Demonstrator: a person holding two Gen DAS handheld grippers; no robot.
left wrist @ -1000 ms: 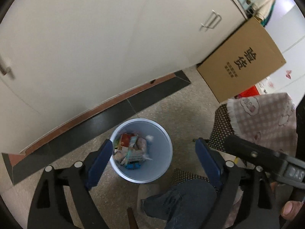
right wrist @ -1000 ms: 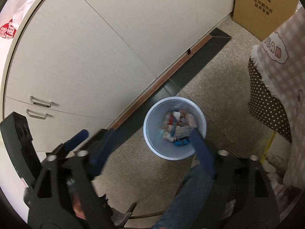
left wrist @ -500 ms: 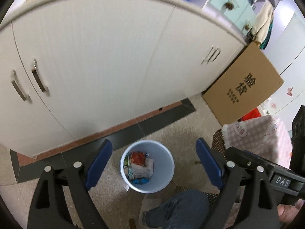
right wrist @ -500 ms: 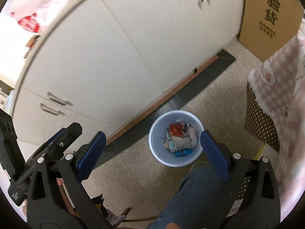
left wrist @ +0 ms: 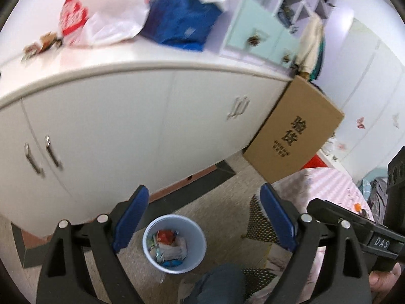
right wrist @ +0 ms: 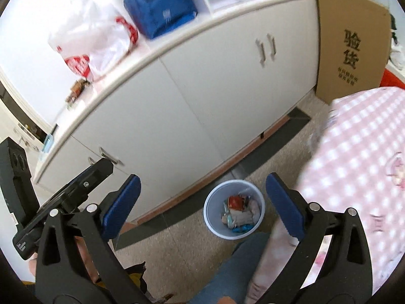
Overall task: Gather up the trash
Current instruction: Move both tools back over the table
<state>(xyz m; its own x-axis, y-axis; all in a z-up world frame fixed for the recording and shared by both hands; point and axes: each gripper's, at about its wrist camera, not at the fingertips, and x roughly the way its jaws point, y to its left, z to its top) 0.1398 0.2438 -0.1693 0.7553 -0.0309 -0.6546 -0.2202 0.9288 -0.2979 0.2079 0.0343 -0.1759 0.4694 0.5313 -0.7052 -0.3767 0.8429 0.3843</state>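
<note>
Below both open jaws, apparently untouched, sits the trash bin (left wrist: pixel 174 243) (right wrist: pixel 234 209).

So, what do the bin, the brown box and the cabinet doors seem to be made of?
Bin: probably plastic, pale blue, smooth thin wall with a soft sheen.
Box: corrugated cardboard by its look, matte brown with black print.
Cabinet doors: likely laminate or painted board, flat off-white, with metal-looking bar handles; the blur leaves it open.

A smooth plastic bin (left wrist: pixel 196 238) is being shown on rough speckled floor (left wrist: pixel 222 197); matt cardboard box (left wrist: pixel 293 136) and checked cloth (right wrist: pixel 354 167) are being seen nearby.
</note>
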